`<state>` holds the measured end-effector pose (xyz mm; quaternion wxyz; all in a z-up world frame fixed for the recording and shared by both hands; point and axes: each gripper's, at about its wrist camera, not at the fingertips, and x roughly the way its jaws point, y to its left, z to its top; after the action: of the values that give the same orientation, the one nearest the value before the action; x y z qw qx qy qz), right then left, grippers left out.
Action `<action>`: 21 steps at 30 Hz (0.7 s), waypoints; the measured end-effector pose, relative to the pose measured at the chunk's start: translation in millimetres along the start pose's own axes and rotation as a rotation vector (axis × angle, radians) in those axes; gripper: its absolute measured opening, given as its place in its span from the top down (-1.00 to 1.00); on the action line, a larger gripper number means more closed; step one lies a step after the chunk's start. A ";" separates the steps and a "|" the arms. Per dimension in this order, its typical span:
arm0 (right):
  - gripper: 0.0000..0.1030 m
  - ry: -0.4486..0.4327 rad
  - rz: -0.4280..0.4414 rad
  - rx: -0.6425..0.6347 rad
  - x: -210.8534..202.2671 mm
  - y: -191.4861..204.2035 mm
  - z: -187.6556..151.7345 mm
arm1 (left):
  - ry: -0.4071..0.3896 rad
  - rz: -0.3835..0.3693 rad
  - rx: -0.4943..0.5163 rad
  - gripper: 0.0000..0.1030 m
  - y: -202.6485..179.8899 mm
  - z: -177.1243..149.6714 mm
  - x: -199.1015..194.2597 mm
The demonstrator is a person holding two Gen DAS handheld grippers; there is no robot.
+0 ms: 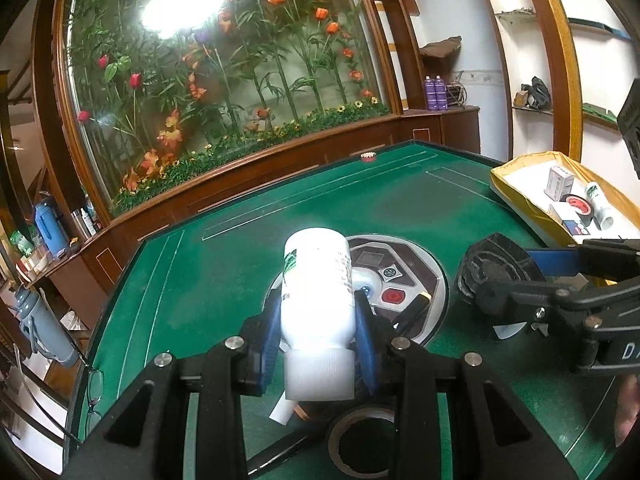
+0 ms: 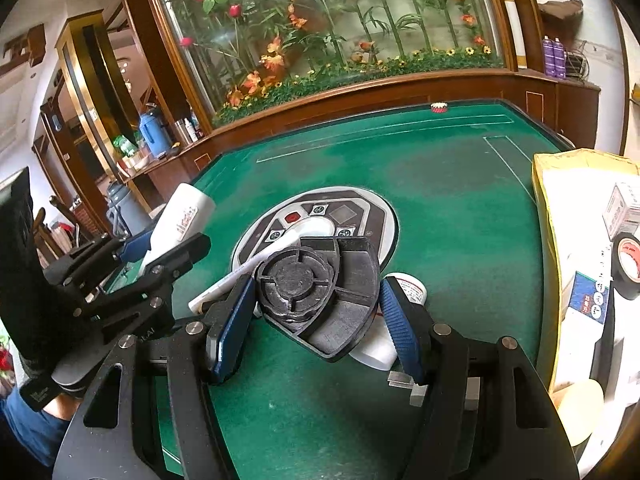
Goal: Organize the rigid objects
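Note:
My left gripper (image 1: 318,320) is shut on a white plastic bottle (image 1: 318,288). Its blue pads press the bottle's sides and the white cap points back at the camera. It hangs over the green table (image 1: 200,280). My right gripper (image 2: 318,316) is shut on a black fan-shaped plastic part (image 2: 320,296) with a round ribbed hub, held above the table. In the left wrist view the right gripper (image 1: 520,276) and the black part (image 1: 496,276) are at the right. In the right wrist view the left gripper (image 2: 164,240) with the bottle (image 2: 184,216) is at the left.
A yellow-rimmed cardboard box (image 1: 520,196) (image 2: 544,208) at the right holds a small carton, a black tape roll and a white bottle. A round control panel (image 2: 320,212) sits mid-table. A tape ring (image 1: 360,440), a white jar (image 2: 404,288) and a white tube (image 2: 240,276) lie below. A red cap (image 2: 439,107) lies far back.

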<state>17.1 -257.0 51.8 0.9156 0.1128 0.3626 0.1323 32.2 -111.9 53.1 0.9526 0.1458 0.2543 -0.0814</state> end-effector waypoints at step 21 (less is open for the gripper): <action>-0.24 -0.209 -0.232 0.291 -62.3 -93.2 21.6 | 0.017 -0.218 -0.092 0.34 -49.3 26.5 -16.1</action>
<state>3.4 -367.1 78.5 0.9313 0.2146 0.2915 -0.0401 19.3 -165.6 71.5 0.9415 0.0741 0.2804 -0.1716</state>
